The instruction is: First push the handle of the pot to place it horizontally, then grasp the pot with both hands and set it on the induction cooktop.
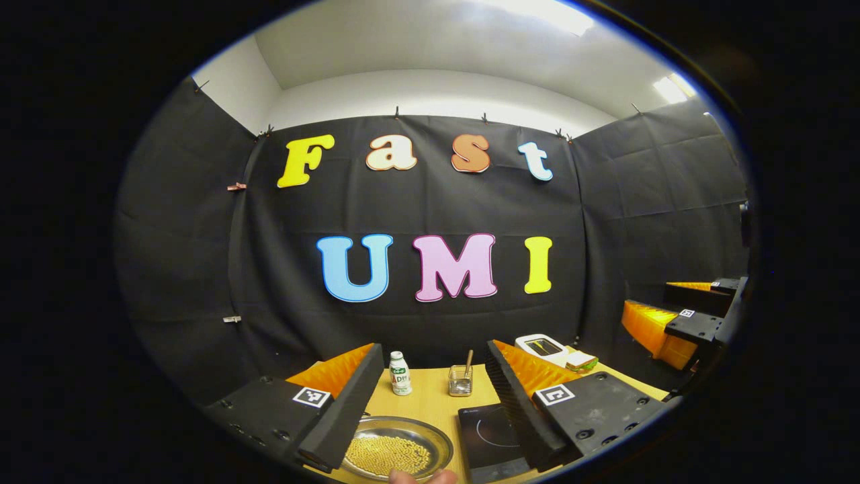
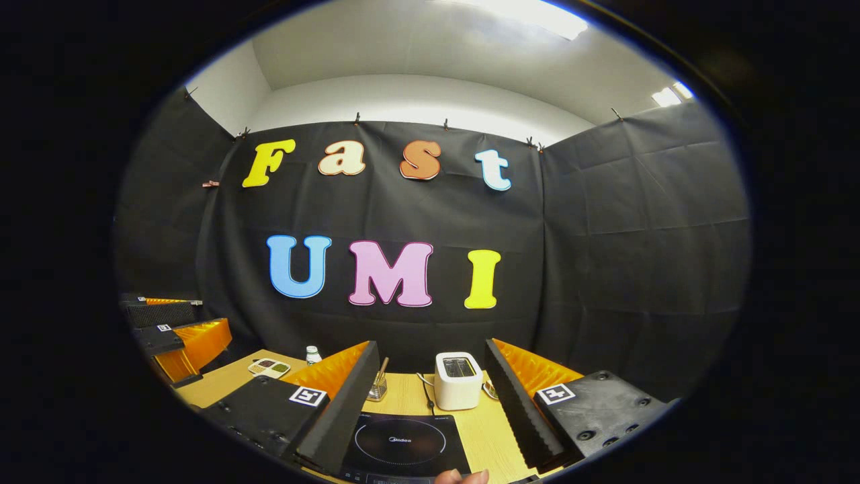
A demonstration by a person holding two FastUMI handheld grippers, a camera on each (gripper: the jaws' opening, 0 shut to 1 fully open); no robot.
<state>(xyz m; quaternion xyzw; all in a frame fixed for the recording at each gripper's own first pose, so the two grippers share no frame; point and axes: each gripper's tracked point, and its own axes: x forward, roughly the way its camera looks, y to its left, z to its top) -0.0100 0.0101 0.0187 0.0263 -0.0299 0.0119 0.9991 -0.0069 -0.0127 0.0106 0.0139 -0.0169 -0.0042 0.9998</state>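
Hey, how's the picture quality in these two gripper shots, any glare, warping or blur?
Left gripper view: strong fisheye bending of the booth walls, a blown-out ceiling light at the top, the pan and table sharp. Right gripper view: same bending, faint sheen on the cooktop, the toaster crisp.

Between the pot (image 1: 396, 452) of yellow beads and the induction cooktop (image 2: 403, 445) runs a narrow strip of bare table (image 1: 430, 403). Behind them a small bottle (image 1: 400, 374) and a glass holder (image 1: 461, 380) stand apart at the back. A white toaster (image 2: 458, 380) stands close behind the cooktop's far edge.
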